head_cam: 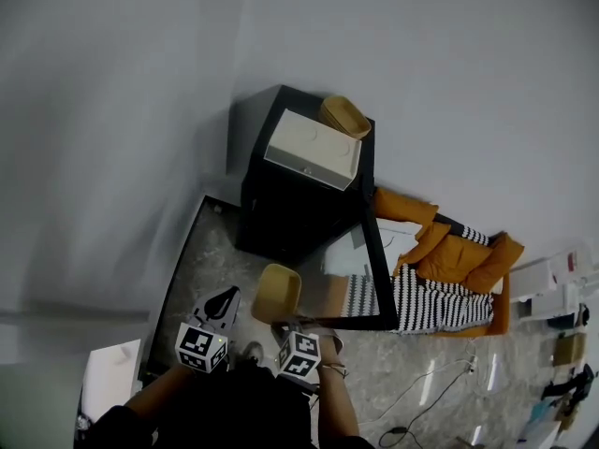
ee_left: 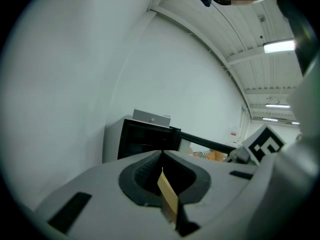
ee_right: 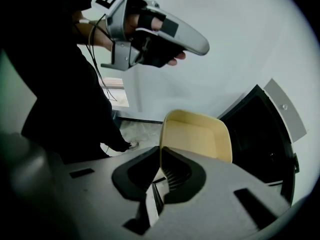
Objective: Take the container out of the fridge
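Note:
A black mini fridge (head_cam: 298,199) stands against the white wall with its door (head_cam: 376,279) swung open to the right. In front of it my right gripper (head_cam: 281,324) is shut on the rim of a tan container (head_cam: 277,292), held in the air. In the right gripper view the container (ee_right: 197,134) stands up from the closed jaw tips (ee_right: 161,151), with the dark fridge (ee_right: 260,134) behind it. My left gripper (head_cam: 219,305) hangs to the left of the container, jaws together and holding nothing. It looks level toward the fridge (ee_left: 145,139).
On the fridge sit a white box (head_cam: 314,148) and a second tan container (head_cam: 344,116). An orange jacket and striped cloth (head_cam: 449,274) lie right of the door. Cables (head_cam: 440,391) and small items (head_cam: 562,344) lie on the marble floor at right.

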